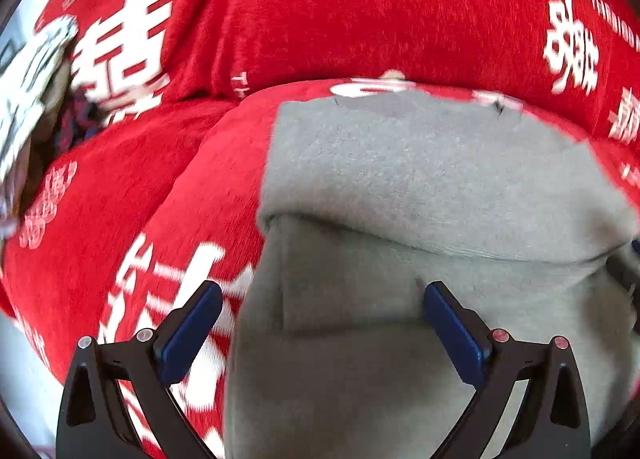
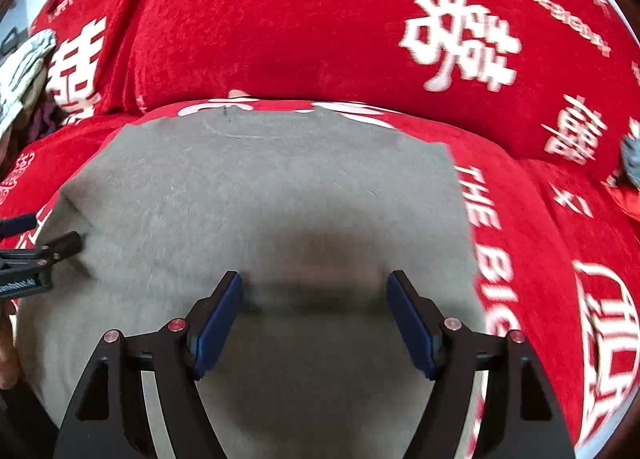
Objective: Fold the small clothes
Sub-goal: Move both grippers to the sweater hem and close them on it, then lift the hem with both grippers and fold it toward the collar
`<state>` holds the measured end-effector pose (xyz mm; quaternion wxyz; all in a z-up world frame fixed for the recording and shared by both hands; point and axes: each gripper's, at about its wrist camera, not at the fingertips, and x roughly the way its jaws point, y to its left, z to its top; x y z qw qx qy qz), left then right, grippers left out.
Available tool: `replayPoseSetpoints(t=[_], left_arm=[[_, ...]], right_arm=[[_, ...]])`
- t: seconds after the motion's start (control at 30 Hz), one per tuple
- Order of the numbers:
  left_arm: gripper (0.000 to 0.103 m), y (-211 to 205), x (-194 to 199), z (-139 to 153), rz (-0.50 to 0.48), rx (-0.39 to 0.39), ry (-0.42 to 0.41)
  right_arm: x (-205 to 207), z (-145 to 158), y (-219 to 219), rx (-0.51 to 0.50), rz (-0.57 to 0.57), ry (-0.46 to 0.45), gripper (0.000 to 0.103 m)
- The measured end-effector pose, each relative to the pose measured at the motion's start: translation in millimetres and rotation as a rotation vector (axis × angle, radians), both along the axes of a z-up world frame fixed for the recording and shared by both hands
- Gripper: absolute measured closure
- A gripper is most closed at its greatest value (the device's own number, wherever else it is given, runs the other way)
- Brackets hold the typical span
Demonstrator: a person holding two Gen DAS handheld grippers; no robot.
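Both grippers — left gripper (image 1: 323,313), right gripper (image 2: 314,309) — hover released over a folded grey knit garment (image 2: 260,195) on red patterned cloth (image 2: 320,27).

Open left gripper (image 1: 323,323), blurred grey garment (image 1: 420,179), perhaps folded

Garment (image 2: 260,195) lay flat on the printed cover (image 2: 320,27), neckline at the far edge against the raised back cushion (image 1: 360,11). Left gripper (image 1: 322,335) sat over the garment's left side, above a folded-over layer; right gripper (image 2: 314,323) over its near middle. A patterned cloth (image 2: 24,71) lay far left, beside the cushion.
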<state>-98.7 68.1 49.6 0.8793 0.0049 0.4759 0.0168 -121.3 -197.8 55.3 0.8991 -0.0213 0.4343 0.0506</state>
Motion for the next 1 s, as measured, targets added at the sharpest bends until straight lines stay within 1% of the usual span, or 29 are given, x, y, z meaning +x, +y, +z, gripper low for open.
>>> replayPoseSetpoints(t=[0.03,0.07,0.13,0.17,0.2,0.23,0.27,0.3,0.4,0.5,0.57,0.63,0.67,0.7,0.73,0.77,0.8,0.87,0.9,0.93,0.97,1.0], left_arm=[[0.002,-4,-10,2,-0.016,-0.023,-0.009],[0.002,-9,-18,1,-0.031,-0.015,-0.016],[0.002,-22,-31,-5,-0.069,0.029,-0.03],[0.002,-29,-36,-10,-0.092,0.05,-0.027],[0.002,-37,-41,-20,-0.115,0.079,-0.005],[0.001,-39,-45,-28,-0.112,0.099,0.011],[0.0,-36,-51,-29,-0.096,0.087,-0.021],[0.0,-32,-57,-28,-0.089,0.071,-0.028],[0.0,-21,-69,-29,-0.09,0.031,-0.014],[0.0,-6,-86,-31,-0.088,0.027,-0.021],[0.0,1,-95,-30,-0.081,0.027,-0.019],[0.0,2,-105,-25,-0.068,0.052,-0.028],[0.0,-2,-112,-21,-0.072,0.066,-0.046],[0.0,-9,-119,-18,-0.095,0.081,-0.068],[0.0,-21,-126,-15,-0.139,0.104,-0.088],[0.0,-33,-131,-15,-0.184,0.131,-0.101],[0.0,-41,-134,-16,-0.214,0.15,-0.105],[0.0,-59,-138,-29,-0.266,0.221,-0.075],[0.0,-61,-139,-37,-0.278,0.254,-0.052],[0.0,-60,-143,-38,-0.287,0.255,-0.074],[0.0,-57,-146,-37,-0.3,0.249,-0.078],[0.0,-54,-146,-38,-0.31,0.25,-0.058]], right_arm=[[-8,6,2,0.024,0.018,-0.011,0.026],[-16,10,8,0.035,0.043,-0.017,0.026],[-23,8,22,0.029,0.089,0.011,0.026],[-26,1,29,0.006,0.107,0.043,0.026],[-28,-7,32,-0.014,0.112,0.064,0.026],[-36,-13,35,-0.042,0.115,0.054,0.026],[-47,-13,36,-0.067,0.122,0.008,0.026],[-53,-14,36,-0.078,0.129,0.01,0.024],[-75,-17,27,-0.078,0.154,0.001,0.023],[-100,-21,14,-0.101,0.17,-0.001,0.023],[-114,-22,6,-0.108,0.163,0.013,0.023],[-122,-20,2,-0.113,0.132,0.034,0.023],[-125,-17,3,-0.107,0.121,0.042,0.023],[-127,-12,8,-0.1,0.128,0.032,0.023],[-130,-10,13,-0.095,0.142,0.018,0.023],[-132,-8,23,-0.093,0.172,0.002,0.023],[-133,-10,33,-0.103,0.203,0.004,0.023],[-135,-18,47,-0.14,0.246,0.023,0.023],[-138,-25,54,-0.182,0.274,0.04,0.023],[-140,-31,57,-0.218,0.286,0.05,0.023],[-145,-33,56,-0.236,0.295,0.039,0.023],[-149,-34,50,-0.241,0.298,0.03,0.023]])
